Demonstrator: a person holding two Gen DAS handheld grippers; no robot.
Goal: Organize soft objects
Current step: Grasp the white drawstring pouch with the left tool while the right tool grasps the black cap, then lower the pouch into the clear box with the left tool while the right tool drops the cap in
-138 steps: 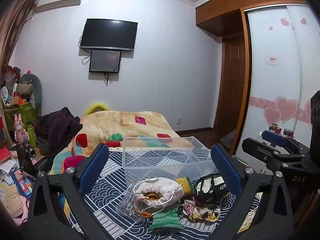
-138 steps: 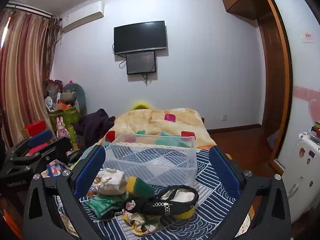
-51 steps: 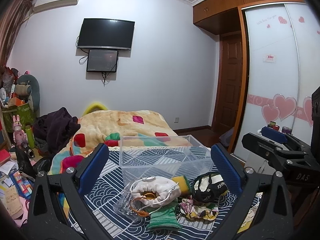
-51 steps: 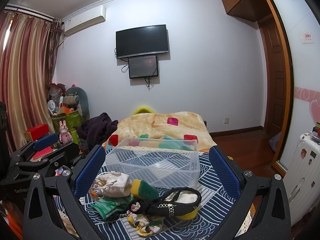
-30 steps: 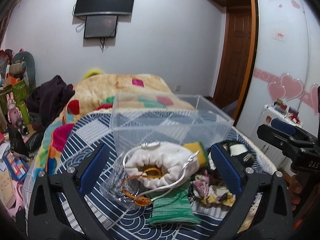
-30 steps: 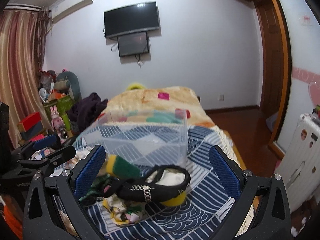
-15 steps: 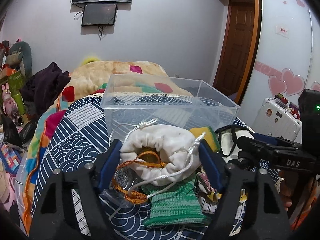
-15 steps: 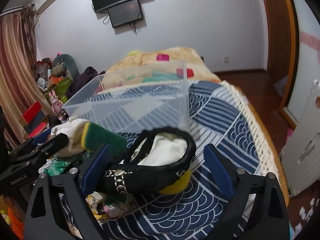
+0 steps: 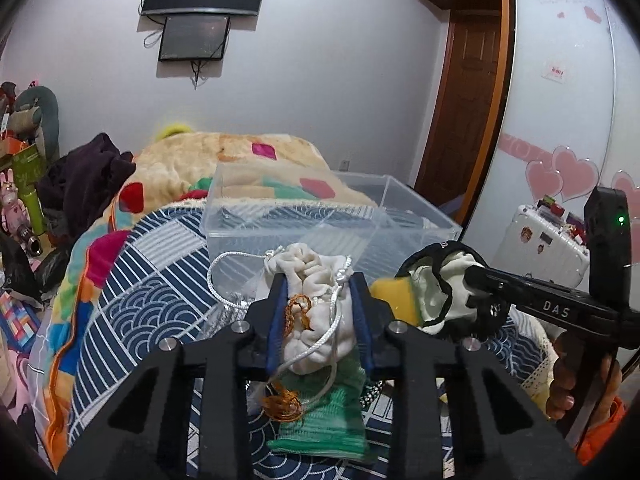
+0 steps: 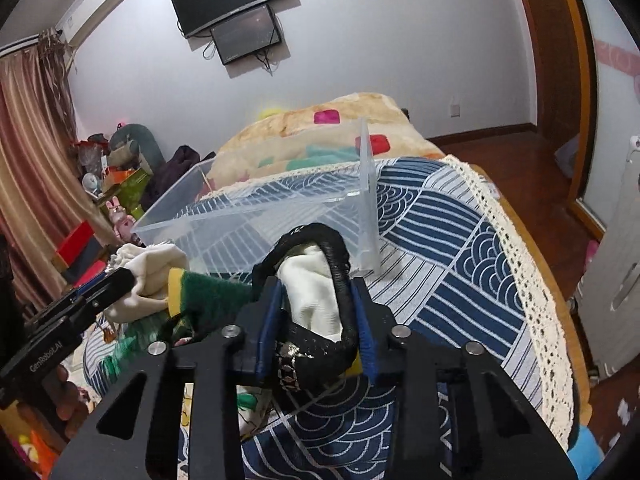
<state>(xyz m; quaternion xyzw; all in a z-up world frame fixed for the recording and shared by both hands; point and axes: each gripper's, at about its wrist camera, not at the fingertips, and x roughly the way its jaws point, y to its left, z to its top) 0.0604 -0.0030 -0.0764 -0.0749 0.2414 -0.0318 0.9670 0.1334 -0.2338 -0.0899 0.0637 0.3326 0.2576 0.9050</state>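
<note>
My left gripper [image 9: 320, 280] is shut on a cream drawstring pouch [image 9: 316, 312] with a white cord and an orange cord. The pouch also shows in the right wrist view [image 10: 148, 268]. My right gripper [image 10: 316, 288] is shut on a black-rimmed white fabric piece [image 10: 312, 284], which also shows in the left wrist view [image 9: 440, 284]. A yellow and green sponge [image 10: 212, 292] lies between the two held things. A green knitted cloth [image 9: 324, 420] lies under the pouch. A clear plastic bin [image 9: 320, 216] stands empty just behind the pile.
The pile lies on a table with a blue and white patterned cloth [image 10: 460, 248] with a lace edge. A bed with a patchwork blanket [image 9: 224, 164] is behind the bin. Clutter stands at the left [image 9: 24, 200]. A white suitcase [image 9: 548, 248] stands at the right.
Both grippers moved forward and down onto the pile and closed: the left on the cream pouch, the right on the black-rimmed fabric piece.
</note>
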